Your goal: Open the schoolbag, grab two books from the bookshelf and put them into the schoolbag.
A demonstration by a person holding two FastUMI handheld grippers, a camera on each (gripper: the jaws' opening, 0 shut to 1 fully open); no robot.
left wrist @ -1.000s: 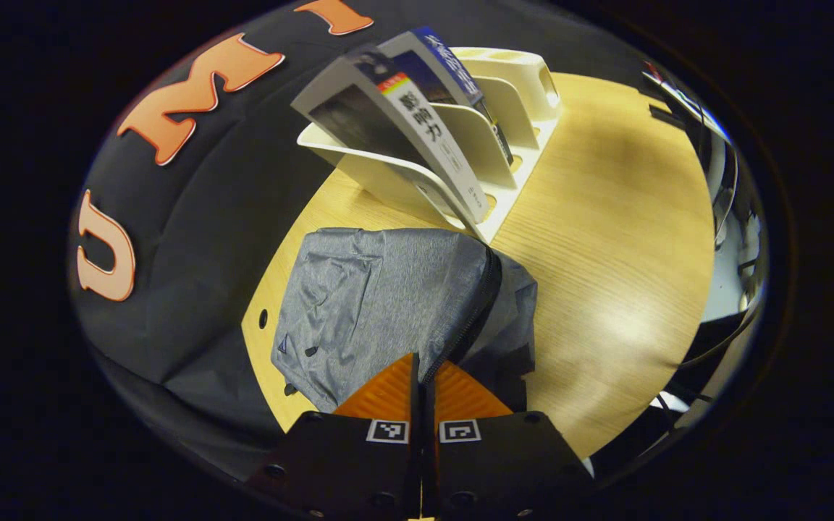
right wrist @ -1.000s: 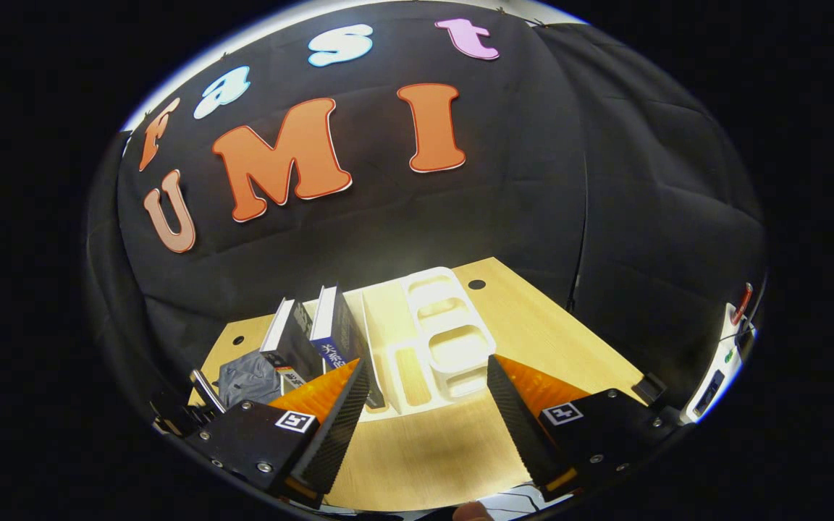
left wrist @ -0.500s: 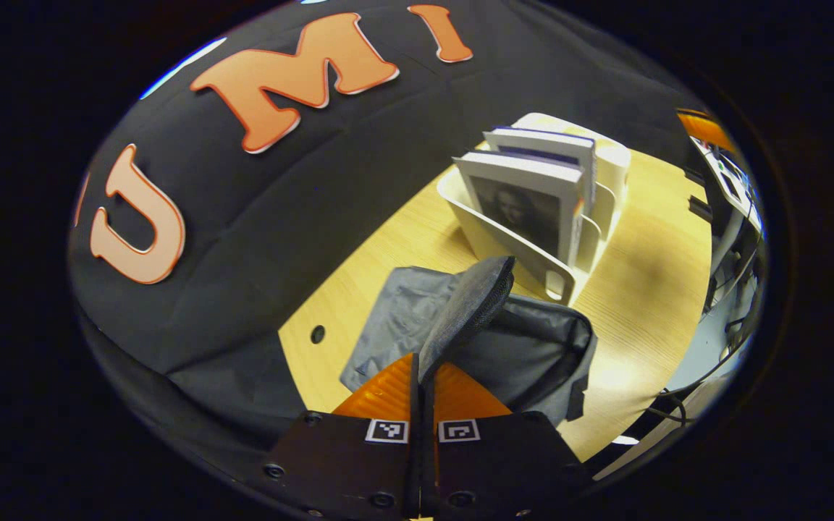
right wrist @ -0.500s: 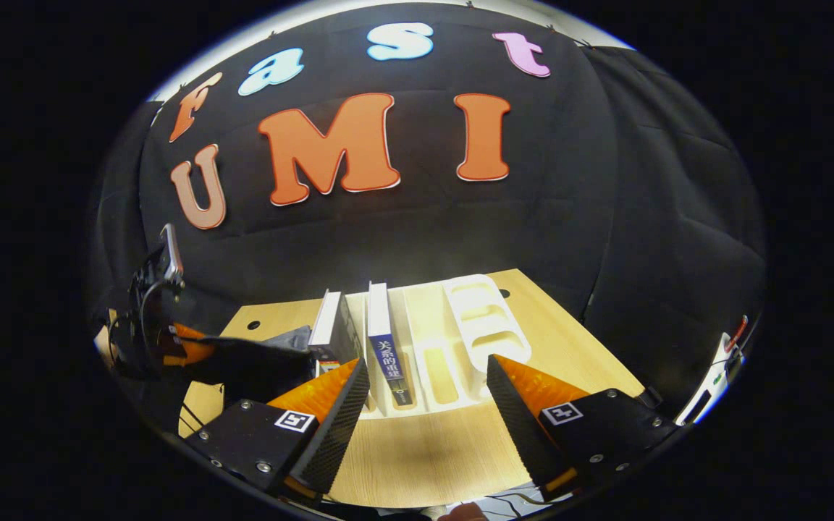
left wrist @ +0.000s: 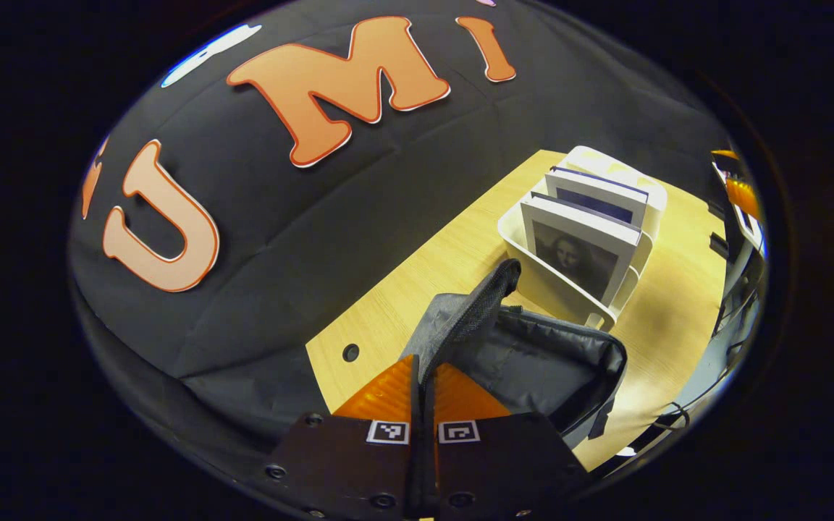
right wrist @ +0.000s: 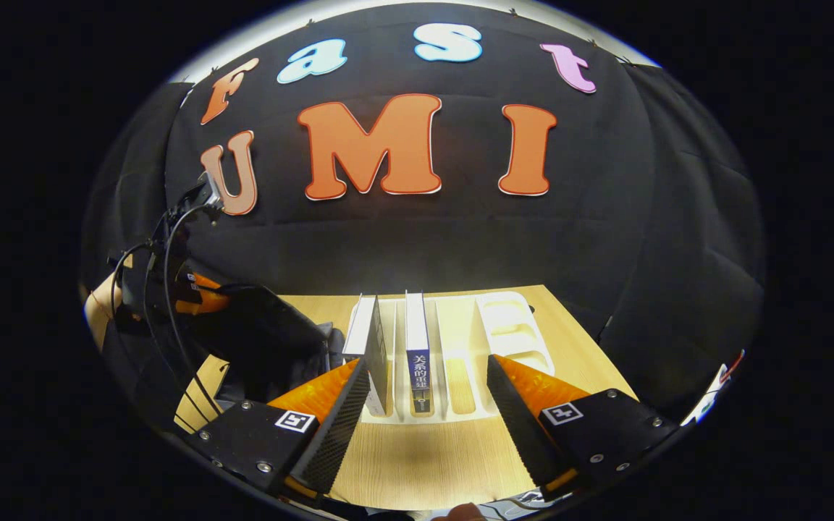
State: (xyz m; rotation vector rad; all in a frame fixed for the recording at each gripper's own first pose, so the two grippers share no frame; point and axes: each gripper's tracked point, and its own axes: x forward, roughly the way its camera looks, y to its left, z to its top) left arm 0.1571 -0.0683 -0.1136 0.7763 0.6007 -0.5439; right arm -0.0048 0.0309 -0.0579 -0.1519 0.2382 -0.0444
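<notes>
Staged recording booth, not lived-in room. Black cloth wall (right wrist: pixel 605 239) draped close behind and to sides, wrinkled, hung from top edge. Light wood desk (right wrist: pixel 417 449) with round cable holes, office-style. White slotted bookshelf (right wrist: pixel 460 347) at far side, two books (right wrist: pixel 417 347) upright in it. Cables and equipment (left wrist: pixel 739 210) past desk's right edge. Cabled handheld device (right wrist: pixel 178 275) at left.

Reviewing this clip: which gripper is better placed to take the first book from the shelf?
Right. The right gripper is open and faces the two books in the bookshelf. The left gripper is shut on the schoolbag flap, holding it open.
</notes>
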